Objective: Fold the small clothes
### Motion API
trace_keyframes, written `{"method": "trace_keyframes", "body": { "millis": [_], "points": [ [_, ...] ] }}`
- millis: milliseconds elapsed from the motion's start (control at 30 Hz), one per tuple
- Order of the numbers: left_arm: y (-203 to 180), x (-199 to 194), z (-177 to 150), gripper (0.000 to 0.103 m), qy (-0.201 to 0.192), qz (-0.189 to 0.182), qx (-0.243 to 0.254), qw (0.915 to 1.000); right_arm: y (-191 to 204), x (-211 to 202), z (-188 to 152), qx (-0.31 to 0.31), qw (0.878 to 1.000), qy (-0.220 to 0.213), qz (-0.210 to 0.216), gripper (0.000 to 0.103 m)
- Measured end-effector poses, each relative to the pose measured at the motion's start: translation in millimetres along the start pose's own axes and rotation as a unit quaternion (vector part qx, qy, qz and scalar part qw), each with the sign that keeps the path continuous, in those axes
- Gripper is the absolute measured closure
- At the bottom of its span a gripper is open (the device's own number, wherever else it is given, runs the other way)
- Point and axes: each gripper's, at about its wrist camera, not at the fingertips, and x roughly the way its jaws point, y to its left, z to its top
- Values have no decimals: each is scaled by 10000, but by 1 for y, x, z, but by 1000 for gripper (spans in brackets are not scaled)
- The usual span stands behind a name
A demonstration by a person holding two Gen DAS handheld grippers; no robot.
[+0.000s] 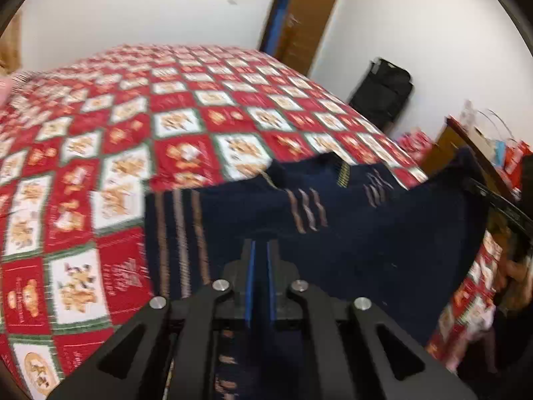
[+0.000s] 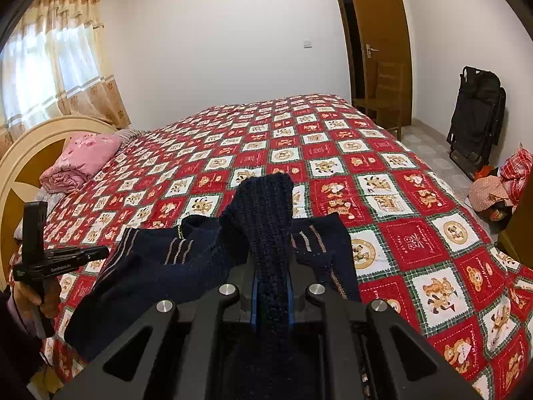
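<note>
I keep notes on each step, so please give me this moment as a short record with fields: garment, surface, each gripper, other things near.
garment: dark blue knit sweater with thin stripes, partly lifted
surface: bed with red checked bedspread
right gripper: shut on a fold of the sweater
left gripper: jaws shut; picture too blurred to show a grip
other things: pink pillow, wooden door, black folded chair

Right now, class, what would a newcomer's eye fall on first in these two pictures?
First the bedspread, red and white checks printed with bears, covering the whole bed. Next the navy sweater lying at the near edge, with one ribbed part clamped upright in the right hand-held gripper. Then the pink pillow by the headboard at the left.
</note>
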Motion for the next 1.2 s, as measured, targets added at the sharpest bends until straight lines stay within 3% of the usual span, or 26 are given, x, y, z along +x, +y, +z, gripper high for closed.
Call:
{"method": "trace_keyframes", "body": {
  "millis": [133, 200, 333, 400, 433, 467, 633, 767, 867, 1033, 1200],
  "points": [
    [-12, 19, -6, 56, 360, -24, 395, 9986, -1, 2, -5, 84, 10000, 26, 47, 91],
    [-15, 30, -9, 53, 520, 27, 506, 9974, -1, 4, -7, 89, 9999, 61, 40, 91],
    [-12, 51, -12, 53, 829, 558, 511, 9937, -5, 3, -9, 140, 9999, 82, 28, 91],
    [-8, 52, -11, 60, 843, 499, 312, 9947, -7, 1, -9, 151, 9999, 79, 9, 91],
    [-8, 51, -10, 80, 866, 361, 271, 9952, -8, 2, -10, 161, 9998, 81, 4, 91],
    [-7, 49, -10, 92, 849, 261, 197, 9959, -9, 1, -10, 165, 9998, 83, -3, 91],
    [-10, 30, -9, 94, 479, 193, 28, 9987, -8, -2, -7, 139, 9999, 13, -6, 91],
    [-13, 0, 8, 94, -52, 85, -162, 9998, -2, -2, 9, -56, 9999, -134, -57, 91],
    [-7, -12, 26, 94, -342, 231, -252, 9988, 0, 7, 27, -180, 9996, -206, -102, 91],
    [15, 2, 41, 94, -424, 498, -633, 9958, -1, 49, 45, -387, 9986, -122, -338, 91],
    [22, 32, 48, 94, -342, 958, -582, 9931, 2, 107, 43, -644, 9959, 184, -607, 91]
  ]
}}
